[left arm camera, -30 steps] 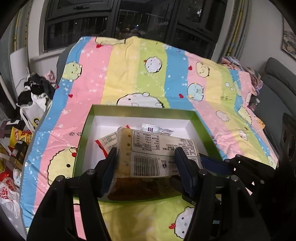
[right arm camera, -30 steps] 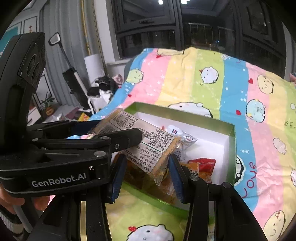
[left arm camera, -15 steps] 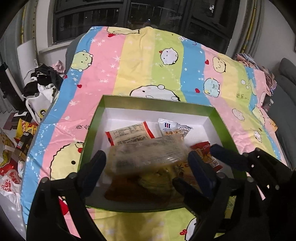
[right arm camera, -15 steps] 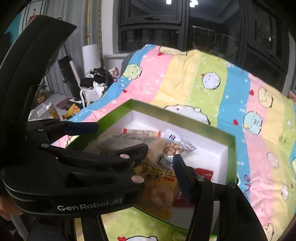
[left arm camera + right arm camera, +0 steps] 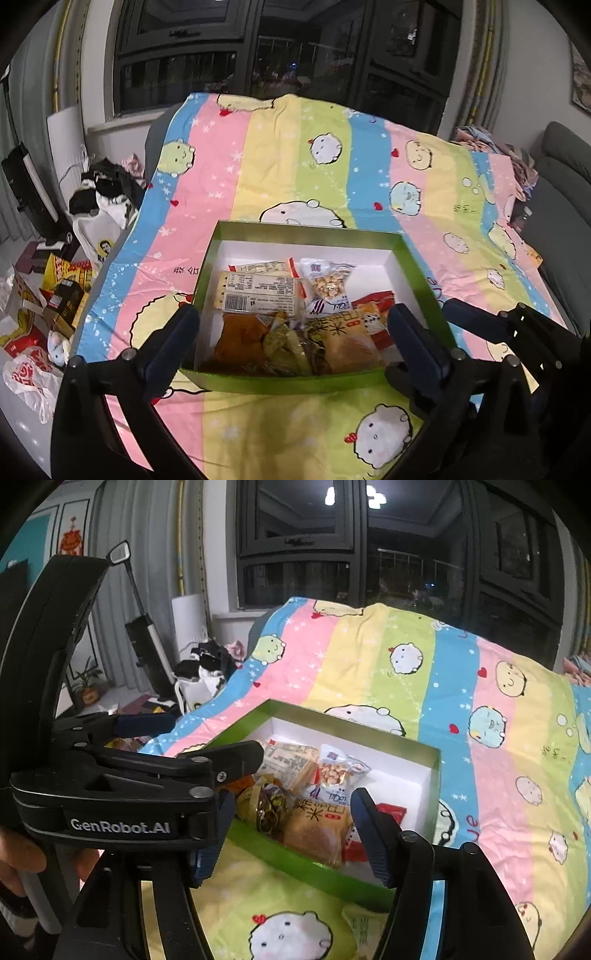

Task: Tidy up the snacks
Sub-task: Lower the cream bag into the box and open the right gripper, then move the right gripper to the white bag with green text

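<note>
A: Two hand-held grippers in my views. Left hand-held gripper [image 5: 291, 330] spread wide, jaws have just been opening, nothing pinched between them. Right hand-held gripper [image 5: 291, 827] partly spread, also just been opening, pads off everything.

B: Where's the cracker pack?

A: Cracker pack [image 5: 258, 293] lies flat in the green box [image 5: 306, 232], label and barcode up, left half of the tray. I see no pad touching it.

B: Rest of the box?

A: Peanut bag [image 5: 328, 282] just right of the cracker pack. Orange-brown pouch [image 5: 242, 338] near the front wall. Bread packet [image 5: 345, 341] beside it, a red wrapper [image 5: 376, 301] behind that. One more red-and-white packet [image 5: 264, 266] at the back, partly under the cracker pack.

B: Surface?

A: Box sits on a striped cartoon blanket [image 5: 295, 166]; what's under the blanket I can't tell. From my right wrist view another pale packet [image 5: 365, 926] lies on the blanket outside the box, near its front wall. Floor clutter [image 5: 55, 291] off the left edge: bags, wrappers, clothes.

B: Operator visible?

A: A hand [image 5: 22, 856] gripping the left tool's handle, bottom left of the right wrist view.
</note>
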`<state>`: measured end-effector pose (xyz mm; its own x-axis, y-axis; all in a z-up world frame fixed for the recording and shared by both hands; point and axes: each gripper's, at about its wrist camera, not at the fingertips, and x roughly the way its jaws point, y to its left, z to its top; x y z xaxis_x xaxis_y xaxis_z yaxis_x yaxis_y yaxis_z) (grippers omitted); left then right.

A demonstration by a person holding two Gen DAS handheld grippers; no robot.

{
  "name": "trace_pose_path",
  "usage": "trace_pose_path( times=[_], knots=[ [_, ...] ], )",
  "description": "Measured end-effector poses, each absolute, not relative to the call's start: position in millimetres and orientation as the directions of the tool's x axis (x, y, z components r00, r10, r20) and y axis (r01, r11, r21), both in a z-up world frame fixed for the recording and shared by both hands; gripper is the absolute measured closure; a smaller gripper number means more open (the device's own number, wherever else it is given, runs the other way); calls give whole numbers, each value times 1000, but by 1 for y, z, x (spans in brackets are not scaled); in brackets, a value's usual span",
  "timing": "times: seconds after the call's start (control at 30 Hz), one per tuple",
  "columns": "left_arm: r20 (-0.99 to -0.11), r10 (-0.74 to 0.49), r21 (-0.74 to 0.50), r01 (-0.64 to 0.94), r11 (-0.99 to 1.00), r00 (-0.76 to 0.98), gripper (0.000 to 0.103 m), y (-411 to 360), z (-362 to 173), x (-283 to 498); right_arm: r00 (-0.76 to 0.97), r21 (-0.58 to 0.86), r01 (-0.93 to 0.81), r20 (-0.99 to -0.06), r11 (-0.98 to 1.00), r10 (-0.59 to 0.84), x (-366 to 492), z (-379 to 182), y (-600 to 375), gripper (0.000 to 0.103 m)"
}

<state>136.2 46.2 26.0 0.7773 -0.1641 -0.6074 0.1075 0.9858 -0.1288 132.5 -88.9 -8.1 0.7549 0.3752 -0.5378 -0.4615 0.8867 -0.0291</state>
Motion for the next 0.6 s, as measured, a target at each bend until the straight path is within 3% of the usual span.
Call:
trace_pose_path(
  times=[0.6],
  knots=[
    [-610,-195,-112,160,981,768,1,14,29,86,732,138,-397,-549,908,403,88,-19,-153,22]
  ],
)
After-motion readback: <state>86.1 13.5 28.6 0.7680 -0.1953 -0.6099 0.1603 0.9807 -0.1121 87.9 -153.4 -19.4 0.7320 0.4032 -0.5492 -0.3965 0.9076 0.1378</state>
